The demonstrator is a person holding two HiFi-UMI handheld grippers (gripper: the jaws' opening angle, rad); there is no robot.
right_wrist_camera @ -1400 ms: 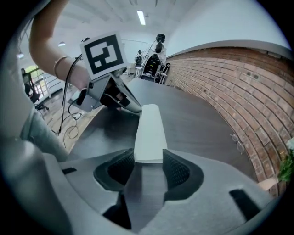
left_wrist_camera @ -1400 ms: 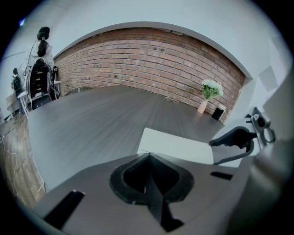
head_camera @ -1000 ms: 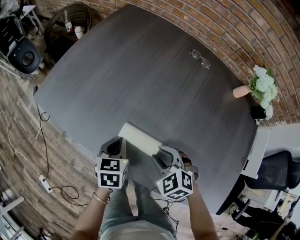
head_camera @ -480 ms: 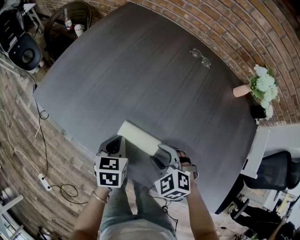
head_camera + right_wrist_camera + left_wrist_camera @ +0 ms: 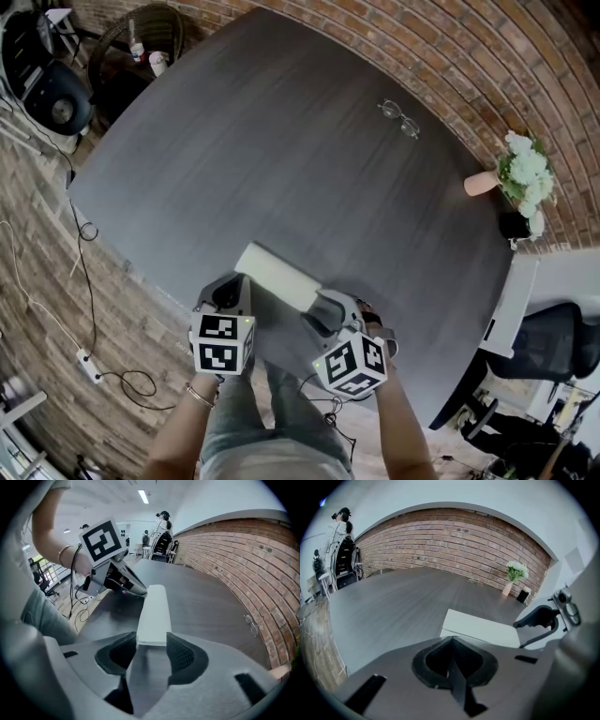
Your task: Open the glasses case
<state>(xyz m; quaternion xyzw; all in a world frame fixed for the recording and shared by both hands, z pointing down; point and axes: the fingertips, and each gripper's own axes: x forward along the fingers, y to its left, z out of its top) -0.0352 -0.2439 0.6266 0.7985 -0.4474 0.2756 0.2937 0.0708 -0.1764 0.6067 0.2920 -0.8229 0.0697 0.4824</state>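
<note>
A closed white glasses case [image 5: 278, 274] lies on the dark grey table [image 5: 281, 159] close to its near edge. My right gripper [image 5: 151, 641] points steeply down at the case's right end. Its jaws stand wide and are closing, with the end of the case [image 5: 153, 613] between the fingertips; a firm press does not show. My left gripper [image 5: 451, 641] is shut with nothing in it, its tip just short of the case [image 5: 480, 627] at the left end. In the head view the left gripper [image 5: 234, 283] and the right gripper [image 5: 316, 304] flank the case.
A pair of glasses [image 5: 400, 117] lies far across the table near the brick wall. A vase of white flowers [image 5: 520, 173] and a small black pot [image 5: 516, 223] stand at the right rim. Cables and a power strip [image 5: 89, 367] lie on the floor at left.
</note>
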